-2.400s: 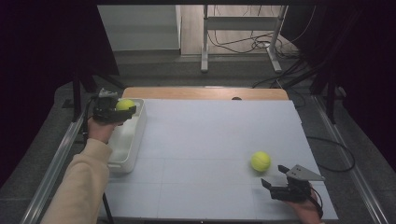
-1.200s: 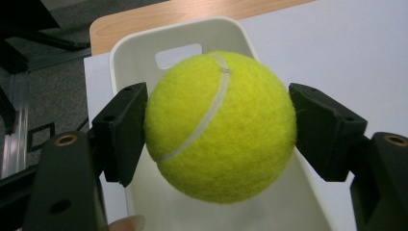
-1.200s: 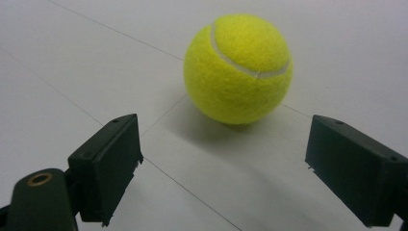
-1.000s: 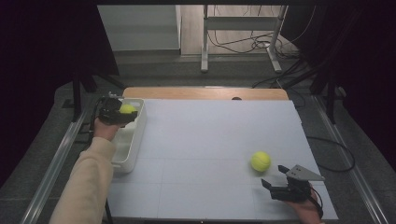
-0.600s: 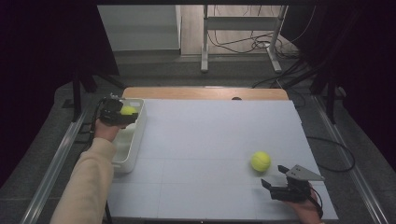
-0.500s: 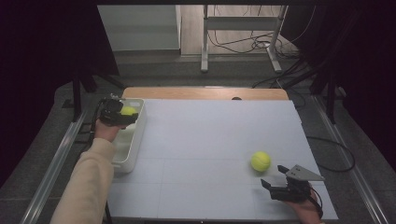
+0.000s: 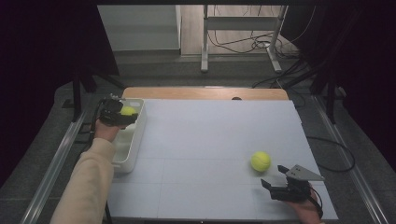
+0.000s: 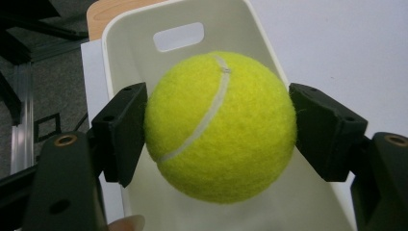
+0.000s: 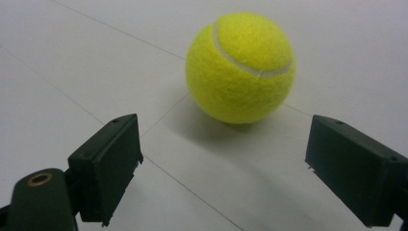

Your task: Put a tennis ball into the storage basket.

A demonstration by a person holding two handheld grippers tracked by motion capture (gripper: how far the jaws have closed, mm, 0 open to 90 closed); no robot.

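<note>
Pressing both pads of the left gripper (image 8: 219, 139) against 1 yellow tennis ball (image 8: 220, 126), jaws just easing apart, above the far end of the white bin (image 8: 240, 24) at the table's left edge. Holding the right gripper (image 9: 223, 168) wide and empty, just short of a 2nd tennis ball (image 9: 240, 67) lying on the white tabletop (image 7: 210, 135).

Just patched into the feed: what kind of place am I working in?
Probably a lab or test workshop: a white-topped table on a metal frame, loose cables on the floor behind it, and dark curtains at both sides.
</note>
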